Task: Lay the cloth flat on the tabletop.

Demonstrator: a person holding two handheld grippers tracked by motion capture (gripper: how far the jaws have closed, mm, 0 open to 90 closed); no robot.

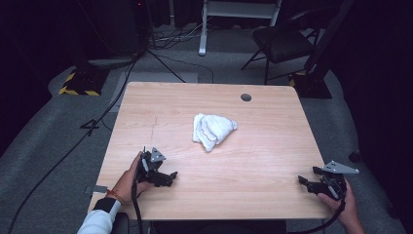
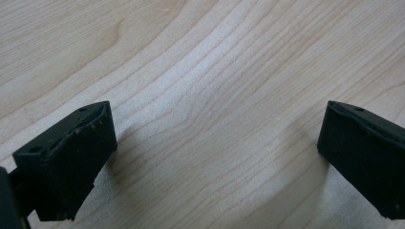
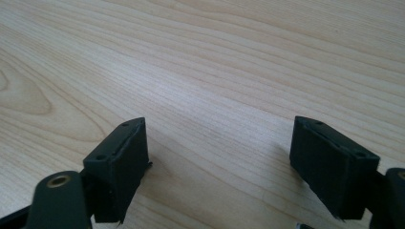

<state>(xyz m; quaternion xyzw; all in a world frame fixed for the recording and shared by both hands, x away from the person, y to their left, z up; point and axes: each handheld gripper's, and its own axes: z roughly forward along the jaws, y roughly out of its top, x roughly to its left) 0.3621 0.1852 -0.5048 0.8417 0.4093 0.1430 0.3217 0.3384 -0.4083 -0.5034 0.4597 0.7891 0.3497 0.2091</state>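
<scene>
Crumpled white cloth [image 1: 213,130] lies mid-table on light wooden tabletop [image 1: 272,156], untouched. Left gripper [image 1: 168,178] and right gripper [image 1: 304,183] rest near front edge, well apart, jaws spread, empty. Likely pre-grasp; next: reach cloth edges.

Light wooden table [image 1: 272,161], crumpled white cloth [image 1: 213,130] near its middle, round grommet hole [image 1: 246,97] by far edge

Brightly lit desk [image 1: 272,161] amid dark, dim surroundings. Pale glare on the wood grain in both gripper views; soft shadows beside the jaws; slightly soft, grainy high view.
</scene>
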